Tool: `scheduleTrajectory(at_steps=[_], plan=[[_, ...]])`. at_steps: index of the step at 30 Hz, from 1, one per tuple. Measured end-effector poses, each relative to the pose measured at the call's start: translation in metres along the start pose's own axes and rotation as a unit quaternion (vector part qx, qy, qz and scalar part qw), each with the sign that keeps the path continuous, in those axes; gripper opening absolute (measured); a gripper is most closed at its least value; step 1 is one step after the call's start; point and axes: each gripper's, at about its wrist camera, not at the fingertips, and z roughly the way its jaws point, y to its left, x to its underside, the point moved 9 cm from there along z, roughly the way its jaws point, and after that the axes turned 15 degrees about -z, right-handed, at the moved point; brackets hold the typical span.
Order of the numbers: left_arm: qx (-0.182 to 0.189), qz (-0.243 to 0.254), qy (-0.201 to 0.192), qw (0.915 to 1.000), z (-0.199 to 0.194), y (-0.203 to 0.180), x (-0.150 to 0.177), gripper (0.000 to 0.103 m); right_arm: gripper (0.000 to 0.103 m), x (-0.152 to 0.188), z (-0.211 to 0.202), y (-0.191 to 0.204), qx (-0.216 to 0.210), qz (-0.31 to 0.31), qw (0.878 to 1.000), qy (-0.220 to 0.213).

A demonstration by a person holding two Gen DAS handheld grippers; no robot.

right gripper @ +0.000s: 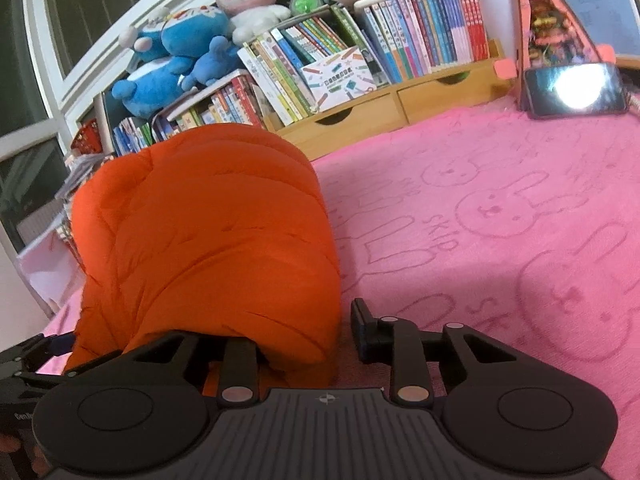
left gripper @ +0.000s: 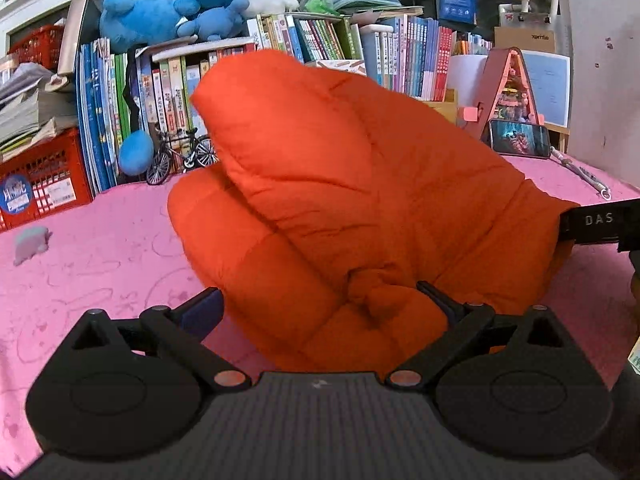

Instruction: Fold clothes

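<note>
An orange puffy jacket lies bunched and humped up on the pink blanket. My left gripper is open, its fingers spread wide on either side of the jacket's near fold. In the right wrist view the same jacket fills the left half. My right gripper is open too. Its right finger stands clear beside the jacket's edge, while the left finger is hidden under the fabric. The right gripper's body shows at the right edge of the left wrist view.
Bookshelves and wooden drawers with plush toys line the back. A phone leans at the back right. A small bicycle model and red crates stand at the back left. Pink blanket spreads to the right.
</note>
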Motion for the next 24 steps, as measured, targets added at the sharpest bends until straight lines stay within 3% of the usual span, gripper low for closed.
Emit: scheduleTrajectory(at_steps=[7, 9, 10, 16, 19, 24], plan=[[0.0, 0.006, 0.001, 1.0, 0.0, -0.001, 0.0, 0.102, 0.038, 0.001, -0.005, -0.005, 0.011, -0.003, 1.0, -0.002], [0.001, 0.007, -0.002, 1.0, -0.001, -0.001, -0.001, 0.102, 0.032, -0.001, -0.006, -0.003, 0.004, -0.002, 1.0, -0.003], [0.001, 0.01, -0.005, 0.9999, -0.002, -0.001, -0.002, 0.102, 0.021, -0.002, -0.006, -0.002, 0.001, -0.002, 1.0, -0.003], [0.003, 0.08, -0.047, 0.9956, -0.034, -0.009, -0.034, 0.101, 0.02, -0.009, -0.007, 0.005, -0.018, 0.002, 1.0, -0.004], [0.004, 0.116, -0.069, 0.9908, -0.051, -0.013, -0.05, 0.1, 0.02, -0.012, -0.007, 0.008, -0.028, 0.004, 1.0, -0.005], [0.069, 0.218, -0.116, 0.9667, -0.078, -0.068, -0.073, 0.1, 0.02, -0.019, -0.005, 0.005, -0.037, 0.015, 0.999, 0.004]])
